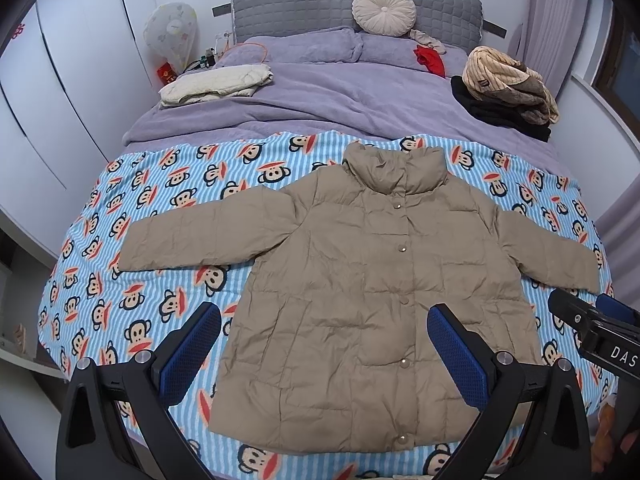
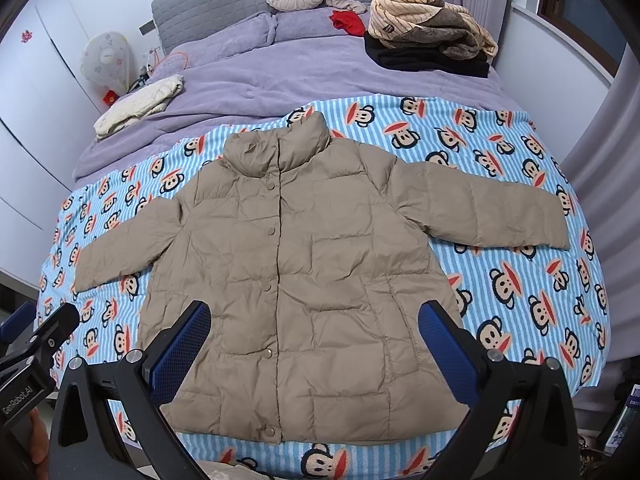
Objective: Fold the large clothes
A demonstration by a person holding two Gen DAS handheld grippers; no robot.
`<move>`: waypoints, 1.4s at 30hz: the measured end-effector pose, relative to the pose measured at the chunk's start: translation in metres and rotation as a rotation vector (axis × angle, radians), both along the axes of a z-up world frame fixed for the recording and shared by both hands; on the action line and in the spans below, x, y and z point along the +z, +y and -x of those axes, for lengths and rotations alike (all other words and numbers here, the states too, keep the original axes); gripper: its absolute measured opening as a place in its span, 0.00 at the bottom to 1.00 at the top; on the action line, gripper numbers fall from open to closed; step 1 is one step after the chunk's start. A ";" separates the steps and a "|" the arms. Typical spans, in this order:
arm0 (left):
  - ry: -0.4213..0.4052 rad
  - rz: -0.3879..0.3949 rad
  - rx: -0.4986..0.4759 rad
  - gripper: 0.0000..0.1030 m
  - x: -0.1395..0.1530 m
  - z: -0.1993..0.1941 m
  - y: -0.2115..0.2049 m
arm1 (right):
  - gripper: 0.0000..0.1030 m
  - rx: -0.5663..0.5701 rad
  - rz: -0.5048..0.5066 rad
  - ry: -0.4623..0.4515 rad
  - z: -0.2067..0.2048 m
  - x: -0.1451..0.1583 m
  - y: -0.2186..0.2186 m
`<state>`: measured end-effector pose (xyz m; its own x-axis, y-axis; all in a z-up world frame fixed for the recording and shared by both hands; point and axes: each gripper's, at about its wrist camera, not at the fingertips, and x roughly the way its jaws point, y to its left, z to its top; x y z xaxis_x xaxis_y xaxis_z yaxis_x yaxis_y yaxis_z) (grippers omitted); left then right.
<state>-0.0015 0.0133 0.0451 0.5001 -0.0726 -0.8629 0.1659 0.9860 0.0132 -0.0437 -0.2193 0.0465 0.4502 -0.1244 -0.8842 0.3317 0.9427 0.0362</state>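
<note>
A tan puffer jacket [image 1: 360, 280] lies flat and face up on a blue striped monkey-print blanket [image 1: 160, 208], snapped shut, collar toward the headboard, both sleeves spread out. It also shows in the right wrist view [image 2: 304, 280]. My left gripper [image 1: 324, 352] is open and empty, held above the jacket's lower hem. My right gripper [image 2: 314, 350] is open and empty, also above the lower hem. The right gripper shows at the right edge of the left wrist view [image 1: 596, 328], and the left gripper shows at the left edge of the right wrist view [image 2: 36, 344].
A folded cream garment [image 1: 216, 84] lies at the bed's far left. A pile of beige and black clothes [image 1: 508, 88] sits at the far right. A round cushion [image 1: 384, 10] and a red item [image 1: 430, 60] are by the grey headboard. White wardrobes [image 1: 60, 80] stand left.
</note>
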 end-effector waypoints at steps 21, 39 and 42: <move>0.002 -0.002 0.001 1.00 0.000 0.000 -0.002 | 1.00 0.000 -0.008 0.002 0.001 0.000 -0.001; 0.032 0.013 -0.016 1.00 -0.008 -0.002 -0.002 | 1.00 -0.004 -0.020 0.015 0.004 -0.005 0.000; 0.045 0.031 -0.010 1.00 -0.011 -0.005 0.002 | 1.00 -0.005 -0.035 0.022 0.006 -0.008 0.005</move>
